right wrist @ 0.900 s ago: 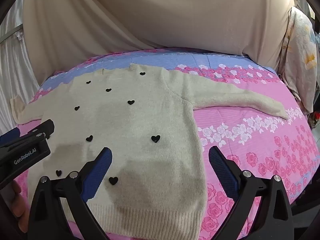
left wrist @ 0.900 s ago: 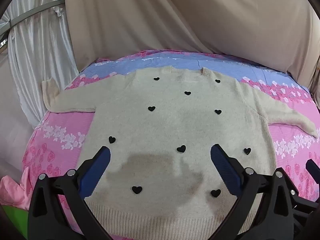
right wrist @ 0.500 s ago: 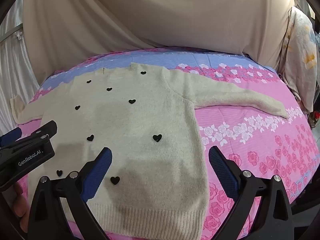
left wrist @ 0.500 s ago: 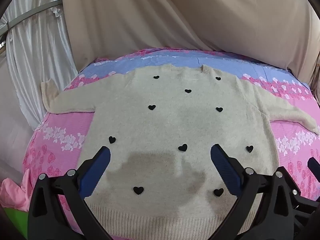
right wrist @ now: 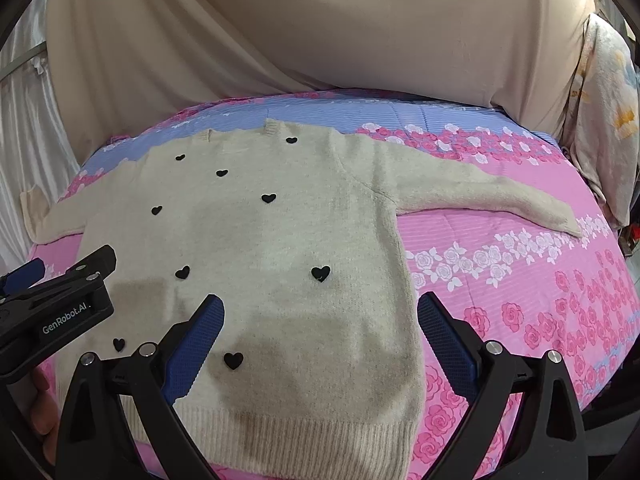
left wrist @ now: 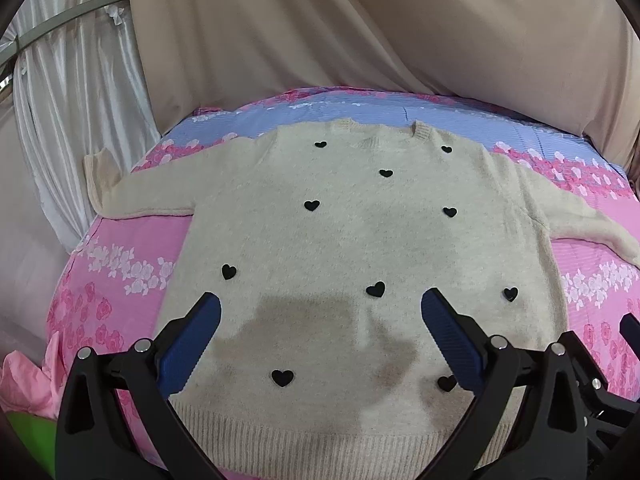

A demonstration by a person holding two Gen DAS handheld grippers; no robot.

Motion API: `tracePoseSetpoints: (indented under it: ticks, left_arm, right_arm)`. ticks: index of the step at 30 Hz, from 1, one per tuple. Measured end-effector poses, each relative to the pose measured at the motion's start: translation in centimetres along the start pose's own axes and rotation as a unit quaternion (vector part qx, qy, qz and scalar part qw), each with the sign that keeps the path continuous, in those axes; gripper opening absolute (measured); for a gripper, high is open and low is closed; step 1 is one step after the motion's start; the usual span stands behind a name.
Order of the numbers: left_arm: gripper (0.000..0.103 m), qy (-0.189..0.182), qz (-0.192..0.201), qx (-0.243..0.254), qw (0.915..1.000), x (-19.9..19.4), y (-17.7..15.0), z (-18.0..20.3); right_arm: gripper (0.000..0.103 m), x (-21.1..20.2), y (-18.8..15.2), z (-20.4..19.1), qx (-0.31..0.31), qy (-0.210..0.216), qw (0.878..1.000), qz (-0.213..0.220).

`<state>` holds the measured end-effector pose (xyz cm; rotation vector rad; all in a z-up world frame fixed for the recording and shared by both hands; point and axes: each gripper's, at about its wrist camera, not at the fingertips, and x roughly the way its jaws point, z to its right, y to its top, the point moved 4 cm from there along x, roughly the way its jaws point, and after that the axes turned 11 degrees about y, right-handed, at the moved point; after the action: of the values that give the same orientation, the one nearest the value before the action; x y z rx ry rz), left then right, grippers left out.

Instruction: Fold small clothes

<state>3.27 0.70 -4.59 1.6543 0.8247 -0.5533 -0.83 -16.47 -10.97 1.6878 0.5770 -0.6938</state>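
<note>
A cream knit sweater (left wrist: pixel 360 248) with small black hearts (left wrist: pixel 312 205) is laid flat, front up, on a bed covered by a pink and blue floral sheet (right wrist: pixel 520 280). Both sleeves are spread outward: one sleeve (left wrist: pixel 132 188) is seen reaching toward the left edge of the bed, the other sleeve (right wrist: pixel 480 196) is stretched across the pink part of the sheet on the right. The neckline (left wrist: pixel 384 128) is turned toward the far side, over the blue band of the sheet; the ribbed hem (right wrist: pixel 320 436) lies nearest the cameras.

Left gripper (left wrist: pixel 320 316): held above the lower body of the sweater, jaws spread wide, nothing between the blue pads (left wrist: pixel 188 344). No contact with the fabric is seen. A dark shadow is cast on the knit beneath it.

Right gripper (right wrist: pixel 320 316): held above the lower right part of the sweater near its side edge, jaws likewise spread wide and empty. In the right wrist view the left gripper body is seen at the left edge, marked "GenRobot.AI".

A beige cloth backdrop (right wrist: pixel 320 32) is hung behind the bed. White satin curtains (left wrist: pixel 72 100) are seen at the left, and a pink cloth (left wrist: pixel 28 376) lies at the near left corner.
</note>
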Motion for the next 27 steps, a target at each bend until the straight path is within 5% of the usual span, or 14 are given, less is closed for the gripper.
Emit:
tracePoseSetpoints:
  ticks: [27]
  left_arm:
    - [0.098,0.008,-0.009,0.001,0.9999,0.84,-0.33,0.03]
  right_arm:
    - [0.096,0.69,-0.03,-0.13,-0.001,0.005,1.000,-0.004]
